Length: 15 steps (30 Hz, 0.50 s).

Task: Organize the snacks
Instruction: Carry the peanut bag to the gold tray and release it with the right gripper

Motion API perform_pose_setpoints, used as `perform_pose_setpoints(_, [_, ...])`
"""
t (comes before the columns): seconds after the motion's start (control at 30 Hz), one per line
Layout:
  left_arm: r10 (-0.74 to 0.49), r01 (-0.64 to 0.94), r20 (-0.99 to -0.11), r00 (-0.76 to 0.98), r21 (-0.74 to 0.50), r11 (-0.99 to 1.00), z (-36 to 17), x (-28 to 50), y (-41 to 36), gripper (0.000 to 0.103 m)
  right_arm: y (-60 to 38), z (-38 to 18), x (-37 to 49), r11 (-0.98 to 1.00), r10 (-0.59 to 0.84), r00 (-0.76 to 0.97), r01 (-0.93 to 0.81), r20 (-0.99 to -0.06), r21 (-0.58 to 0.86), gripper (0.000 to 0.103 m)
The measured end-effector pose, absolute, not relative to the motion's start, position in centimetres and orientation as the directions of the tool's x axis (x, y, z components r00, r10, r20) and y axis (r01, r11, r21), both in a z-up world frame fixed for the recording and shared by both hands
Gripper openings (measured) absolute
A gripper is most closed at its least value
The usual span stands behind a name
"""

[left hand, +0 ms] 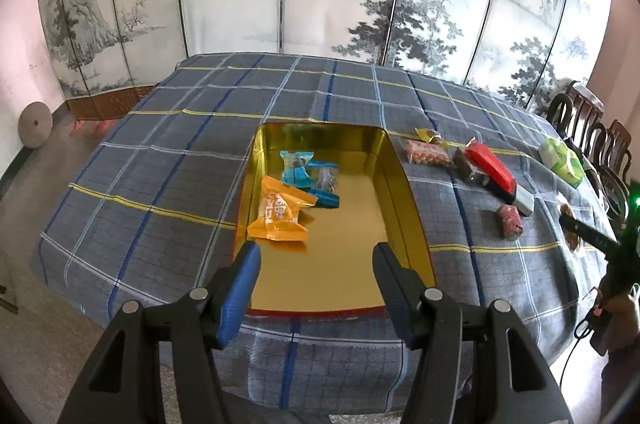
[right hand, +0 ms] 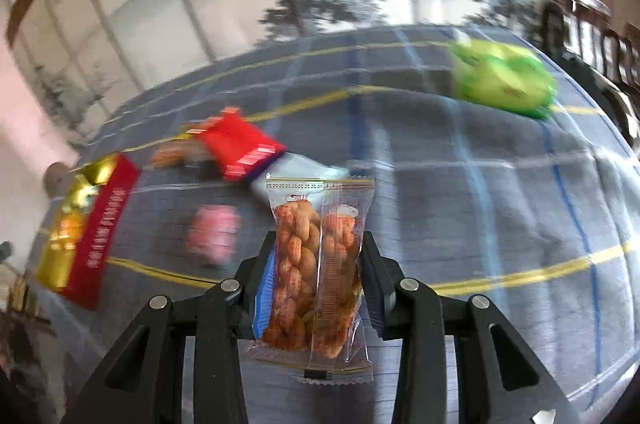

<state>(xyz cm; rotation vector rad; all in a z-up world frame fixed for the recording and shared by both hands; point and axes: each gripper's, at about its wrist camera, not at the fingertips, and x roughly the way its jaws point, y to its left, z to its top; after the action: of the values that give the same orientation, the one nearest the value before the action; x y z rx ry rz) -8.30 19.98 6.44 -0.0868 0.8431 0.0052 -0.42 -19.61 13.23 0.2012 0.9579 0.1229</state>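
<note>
The right gripper [right hand: 318,264] has its jaws closed narrowly on a clear packet of peanuts [right hand: 316,276], clamped across its short width, so the packet's long axis runs forward along the fingers and sticks out past the tips. It hangs above the desk [right hand: 460,204]. The gold tin [right hand: 76,224] lies to the left of these jaws and a little ahead, so the carry likely goes leftward.

The left gripper [left hand: 316,252] hovers over the tin's [left hand: 416,208] near end with its jaws about half open and empty, the orange packet [left hand: 280,210] just ahead of its left finger.
</note>
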Motion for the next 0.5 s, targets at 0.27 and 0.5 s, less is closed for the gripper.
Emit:
perform_pose_setpoints(0.27, [-0.021, -0.025, -0.744, 0.668, -0.051, 0.998, 6.4, -9.1, 20.2, 0.06, -9.3, 17.1, 2.0, 0.923, 0.383, 0.548, -0.257, -0.744, 0.285, 0.035])
perform_pose_setpoints(0.5, [0.023, -0.028, -0.742, 0.67, 0.005, 1.0, 6.3, -9.8, 20.4, 0.06, 0.0, 17.4, 4.8, 0.83, 0.537, 0.441, -0.428, -0.719, 0.357, 0.035])
